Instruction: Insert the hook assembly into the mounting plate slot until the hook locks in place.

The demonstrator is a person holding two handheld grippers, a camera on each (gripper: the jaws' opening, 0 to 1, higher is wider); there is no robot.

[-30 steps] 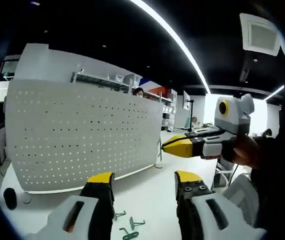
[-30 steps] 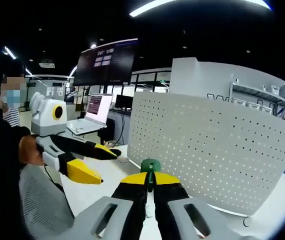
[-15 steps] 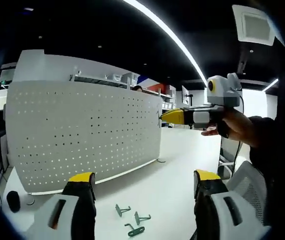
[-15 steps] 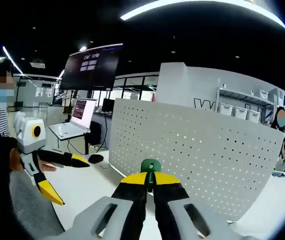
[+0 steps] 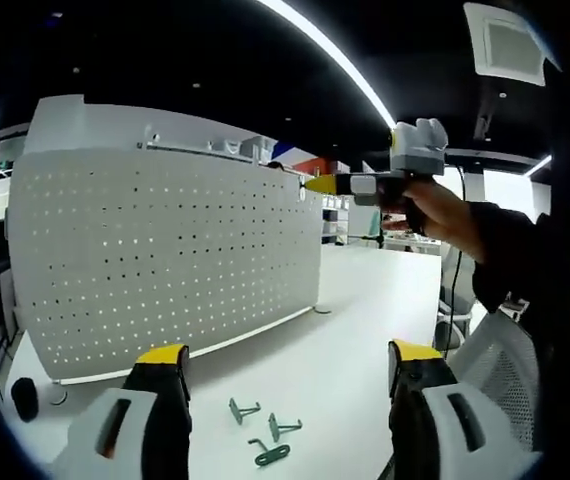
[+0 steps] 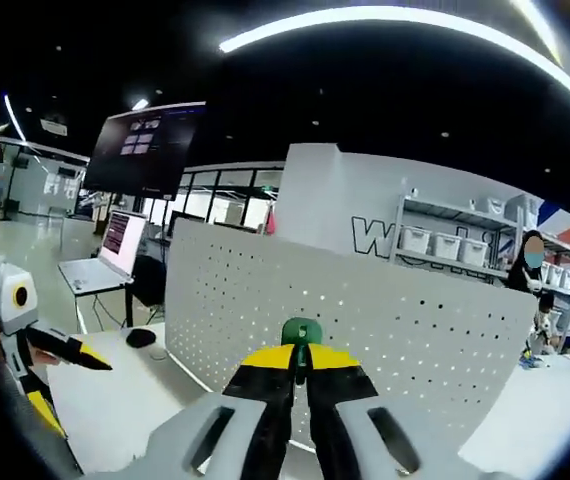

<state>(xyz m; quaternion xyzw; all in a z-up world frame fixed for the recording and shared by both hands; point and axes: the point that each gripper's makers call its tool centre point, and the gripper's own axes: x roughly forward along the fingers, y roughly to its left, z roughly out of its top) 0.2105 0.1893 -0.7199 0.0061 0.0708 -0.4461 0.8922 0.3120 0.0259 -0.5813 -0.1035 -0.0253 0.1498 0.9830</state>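
The white perforated mounting plate (image 5: 165, 260) stands upright on the white table (image 5: 345, 340). My left gripper (image 5: 290, 357) is open low in front of it, nothing between its yellow-tipped fingers. Three loose green hooks (image 5: 265, 430) lie on the table between them. My right gripper (image 5: 350, 184), held by a hand, is up by the plate's top right corner. In the right gripper view, my right gripper (image 6: 300, 357) is shut on a green hook (image 6: 300, 331), facing the plate (image 6: 385, 330) from a short way off. The left gripper (image 6: 40, 355) appears open at far left.
A small dark object (image 5: 23, 396) sits by the plate's left foot. A laptop (image 6: 115, 245), a large dark screen (image 6: 145, 150) and a mouse (image 6: 141, 337) are to the left. Shelves with bins (image 6: 445, 240) stand behind. A mesh chair (image 5: 490, 375) is at the right.
The right gripper has risen with the green hook, from mid-height to the plate's top right corner. The left gripper spread its jaws wider, then held still and open.
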